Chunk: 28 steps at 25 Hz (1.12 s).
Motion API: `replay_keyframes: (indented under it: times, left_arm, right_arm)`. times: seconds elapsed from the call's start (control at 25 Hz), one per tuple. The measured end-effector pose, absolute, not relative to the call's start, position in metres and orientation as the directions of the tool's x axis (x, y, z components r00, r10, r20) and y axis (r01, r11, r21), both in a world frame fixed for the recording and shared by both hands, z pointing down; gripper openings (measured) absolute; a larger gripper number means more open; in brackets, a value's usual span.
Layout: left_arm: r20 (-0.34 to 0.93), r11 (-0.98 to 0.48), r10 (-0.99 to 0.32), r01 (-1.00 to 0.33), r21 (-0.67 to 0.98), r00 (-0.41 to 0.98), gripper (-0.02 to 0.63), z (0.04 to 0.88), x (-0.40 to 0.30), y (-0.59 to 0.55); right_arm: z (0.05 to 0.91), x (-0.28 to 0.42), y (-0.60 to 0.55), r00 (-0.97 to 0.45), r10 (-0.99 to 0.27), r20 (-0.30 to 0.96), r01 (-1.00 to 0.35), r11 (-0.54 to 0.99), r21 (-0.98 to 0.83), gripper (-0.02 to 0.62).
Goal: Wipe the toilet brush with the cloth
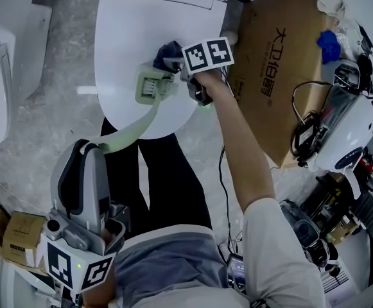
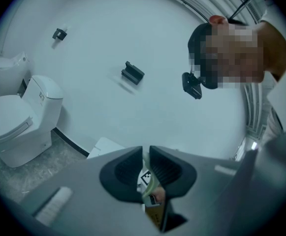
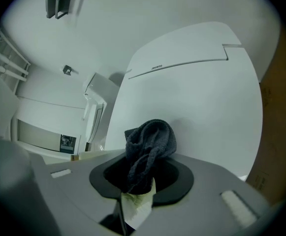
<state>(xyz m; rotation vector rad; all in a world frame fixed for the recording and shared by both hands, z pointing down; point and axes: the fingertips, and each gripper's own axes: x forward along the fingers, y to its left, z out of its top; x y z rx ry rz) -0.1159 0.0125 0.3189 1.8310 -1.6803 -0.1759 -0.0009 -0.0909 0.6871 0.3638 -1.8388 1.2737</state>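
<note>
The pale green toilet brush has its flat head over the closed white toilet lid, and its curved handle runs down to my left gripper, which is shut on the handle's end. In the left gripper view the jaws stand almost together on the thin handle. My right gripper is shut on a dark grey cloth and presses it against the top right of the brush head. In the right gripper view the bunched cloth fills the jaws, with a pale piece of the brush just below.
A large cardboard box leans right of the toilet, with a blue object on it. Cables and white devices crowd the far right. A second toilet stands at left, and small cartons at bottom left.
</note>
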Motion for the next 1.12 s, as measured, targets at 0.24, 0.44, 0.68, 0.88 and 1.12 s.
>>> replay_keyframes:
  times: [0.24, 0.44, 0.68, 0.88, 1.12]
  left_arm:
    - [0.319, 0.021, -0.932, -0.852, 0.523, 0.173, 0.0, 0.319, -0.115, 0.012]
    - [0.316, 0.024, -0.934, -0.852, 0.523, 0.168, 0.0, 0.319, -0.115, 0.013]
    - [0.31, 0.026, -0.937, -0.852, 0.524, 0.163, 0.0, 0.318, -0.113, 0.014]
    - [0.31, 0.032, -0.938, -0.849, 0.528, 0.157, 0.0, 0.318, -0.111, 0.016]
    - [0.309, 0.033, -0.939, -0.851, 0.524, 0.154, 0.0, 0.317, -0.112, 0.016]
  right_arm:
    - [0.688, 0.012, -0.091, -0.592, 0.192, 0.783, -0.662, 0.438, -0.608, 0.103]
    - [0.689, 0.024, -0.089, -0.59, 0.167, 0.79, -0.68, 0.424, -0.598, 0.103]
    - [0.688, 0.035, -0.086, -0.572, 0.123, 0.811, -0.704, 0.433, -0.562, 0.104]
    - [0.683, 0.043, -0.082, -0.566, 0.104, 0.818, -0.708, 0.448, -0.546, 0.104]
    - [0.673, 0.043, -0.078, -0.566, 0.084, 0.82, -0.691, 0.493, -0.528, 0.104]
